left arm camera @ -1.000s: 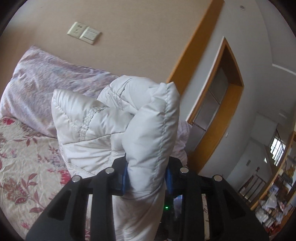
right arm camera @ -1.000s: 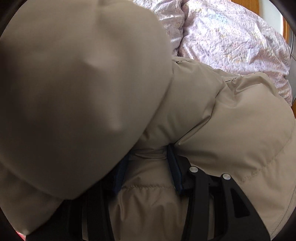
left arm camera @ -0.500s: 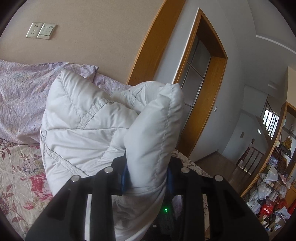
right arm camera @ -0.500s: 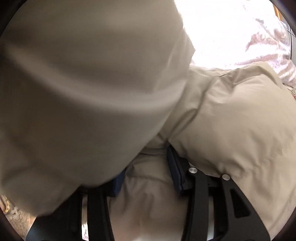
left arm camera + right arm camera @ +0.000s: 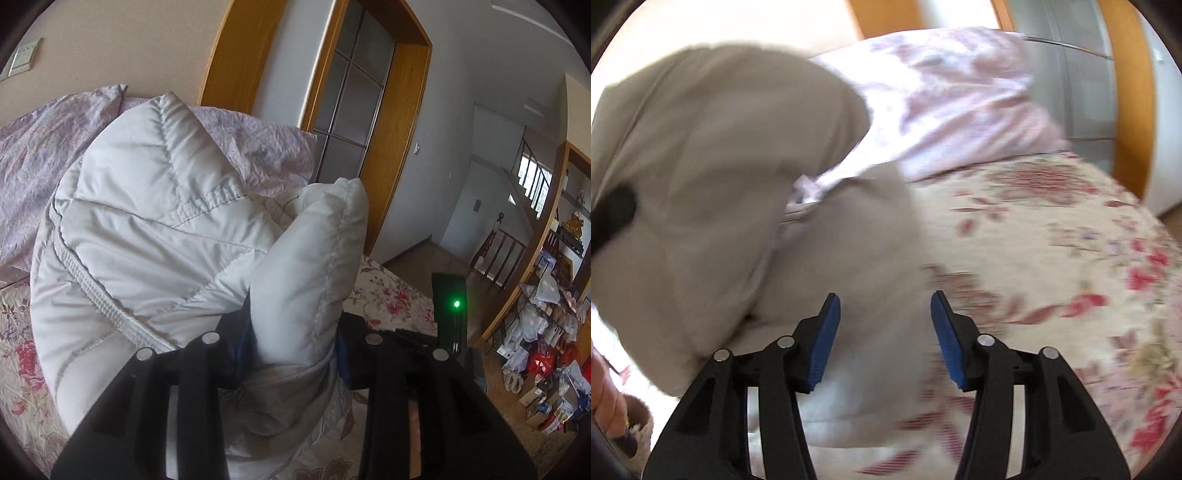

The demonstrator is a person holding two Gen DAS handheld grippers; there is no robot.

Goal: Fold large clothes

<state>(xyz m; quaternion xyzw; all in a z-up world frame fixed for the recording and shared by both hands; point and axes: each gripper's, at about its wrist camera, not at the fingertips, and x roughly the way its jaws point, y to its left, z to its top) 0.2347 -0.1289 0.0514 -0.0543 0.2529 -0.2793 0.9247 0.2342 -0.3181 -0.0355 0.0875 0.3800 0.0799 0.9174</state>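
Observation:
A puffy white quilted jacket is lifted above the floral bed. My left gripper is shut on a thick fold of the jacket, which bulges up between the fingers. In the right wrist view the same jacket looks beige and blurred, hanging at the left. My right gripper is open and empty, its blue pads apart, with the jacket's lower part lying just beyond and below them.
The floral bedspread covers the bed. Lilac pillows lie at the head, by the wall. A wooden door frame stands behind the bed. A cluttered floor area is at the far right.
My right gripper has let go of the jacket and opened, and pulled back from it. My left gripper has swung right with the jacket still held.

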